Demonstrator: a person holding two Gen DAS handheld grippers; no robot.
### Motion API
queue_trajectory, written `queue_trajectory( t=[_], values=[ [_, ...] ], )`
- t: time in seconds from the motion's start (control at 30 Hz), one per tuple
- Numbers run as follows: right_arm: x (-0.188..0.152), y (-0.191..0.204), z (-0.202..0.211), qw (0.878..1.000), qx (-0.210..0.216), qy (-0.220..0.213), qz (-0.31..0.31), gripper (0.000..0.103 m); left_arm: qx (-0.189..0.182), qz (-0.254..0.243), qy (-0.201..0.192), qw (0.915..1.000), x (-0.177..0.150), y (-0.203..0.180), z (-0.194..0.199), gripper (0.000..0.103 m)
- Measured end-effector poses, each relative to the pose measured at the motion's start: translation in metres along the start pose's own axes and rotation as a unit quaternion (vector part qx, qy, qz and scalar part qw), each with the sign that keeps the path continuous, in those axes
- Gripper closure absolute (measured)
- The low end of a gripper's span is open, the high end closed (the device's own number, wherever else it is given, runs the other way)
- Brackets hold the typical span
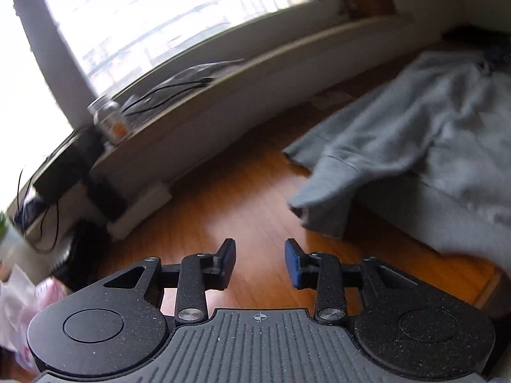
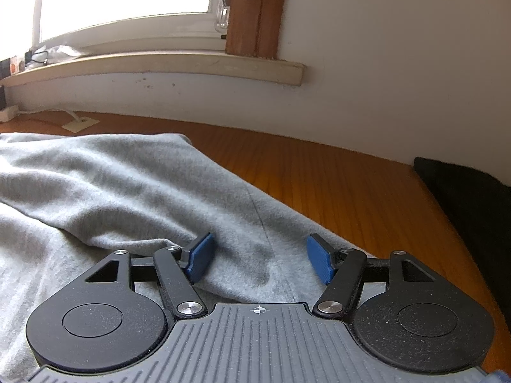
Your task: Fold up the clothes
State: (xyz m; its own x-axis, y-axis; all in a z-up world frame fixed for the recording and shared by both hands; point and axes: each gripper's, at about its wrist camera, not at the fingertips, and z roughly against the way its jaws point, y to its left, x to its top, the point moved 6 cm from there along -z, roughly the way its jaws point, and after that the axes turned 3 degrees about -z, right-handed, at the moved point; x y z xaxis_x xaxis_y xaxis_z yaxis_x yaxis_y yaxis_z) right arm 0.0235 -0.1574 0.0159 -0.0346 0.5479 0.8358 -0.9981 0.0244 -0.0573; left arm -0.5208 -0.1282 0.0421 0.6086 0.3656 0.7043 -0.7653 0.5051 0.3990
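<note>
A grey sweatshirt (image 1: 415, 146) lies spread on the wooden table (image 1: 230, 198), at the right of the left wrist view, one sleeve end pointing toward me. My left gripper (image 1: 260, 263) is open and empty, over bare wood, to the left of that sleeve. In the right wrist view the same grey sweatshirt (image 2: 127, 191) fills the left and middle. My right gripper (image 2: 259, 257) is open, low over the garment near its right edge, its jaws wide apart with grey cloth between them, gripping nothing.
A window sill (image 1: 198, 95) with cables and a glass jar (image 1: 110, 121) runs behind the table. Dark boxes (image 1: 60, 169) and pink cloth (image 1: 19, 303) sit at the left. A black item (image 2: 472, 204) lies on the table at the right. White wall (image 2: 383, 79) behind.
</note>
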Motion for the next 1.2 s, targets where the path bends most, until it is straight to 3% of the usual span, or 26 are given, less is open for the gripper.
queue_trajectory(
  t=[0.2, 0.33, 0.43, 0.5, 0.6, 0.73, 0.87, 0.97, 1.0, 1.03, 1.2],
  values=[
    [0.0, 0.0, 0.0, 1.0, 0.004, 0.001, -0.003, 0.039, -0.018, 0.083, -0.046, 0.9953, 0.035, 0.017, 0.0, 0.06],
    [0.0, 0.0, 0.0, 1.0, 0.004, 0.001, -0.003, 0.038, -0.029, 0.114, -0.046, 0.992, 0.05, 0.015, -0.02, 0.059],
    [0.0, 0.0, 0.0, 1.0, 0.004, 0.002, -0.004, 0.038, -0.065, 0.108, -0.032, 0.9916, 0.053, -0.005, -0.037, 0.046],
    [0.0, 0.001, 0.0, 1.0, 0.004, 0.002, -0.004, 0.038, -0.09, 0.1, -0.019, 0.9907, 0.051, -0.018, -0.043, 0.045],
    [0.0, 0.001, -0.001, 1.0, 0.004, 0.002, -0.005, 0.038, -0.123, 0.088, -0.004, 0.9885, 0.042, -0.035, -0.044, 0.034],
    [0.0, 0.001, -0.001, 1.0, 0.004, 0.002, -0.005, 0.038, -0.136, 0.085, 0.008, 0.987, 0.035, -0.044, -0.045, 0.035],
    [0.0, 0.001, -0.001, 1.0, 0.004, 0.002, -0.005, 0.038, -0.166, 0.094, 0.014, 0.9816, 0.03, -0.048, -0.045, 0.048],
    [0.0, 0.001, -0.001, 1.0, 0.004, 0.002, -0.005, 0.038, -0.184, 0.087, 0.011, 0.9791, 0.031, -0.05, -0.044, 0.066],
    [0.0, 0.001, -0.001, 1.0, 0.004, 0.002, -0.005, 0.038, -0.184, 0.084, 0.009, 0.9793, 0.032, -0.05, -0.043, 0.079],
    [0.0, 0.001, -0.001, 1.0, 0.004, 0.002, -0.005, 0.038, -0.177, 0.081, 0.004, 0.9809, 0.034, -0.049, -0.041, 0.086],
    [0.0, 0.002, -0.001, 1.0, 0.004, 0.002, -0.004, 0.038, -0.059, 0.119, -0.052, 0.9897, 0.064, -0.002, -0.031, 0.083]
  ],
)
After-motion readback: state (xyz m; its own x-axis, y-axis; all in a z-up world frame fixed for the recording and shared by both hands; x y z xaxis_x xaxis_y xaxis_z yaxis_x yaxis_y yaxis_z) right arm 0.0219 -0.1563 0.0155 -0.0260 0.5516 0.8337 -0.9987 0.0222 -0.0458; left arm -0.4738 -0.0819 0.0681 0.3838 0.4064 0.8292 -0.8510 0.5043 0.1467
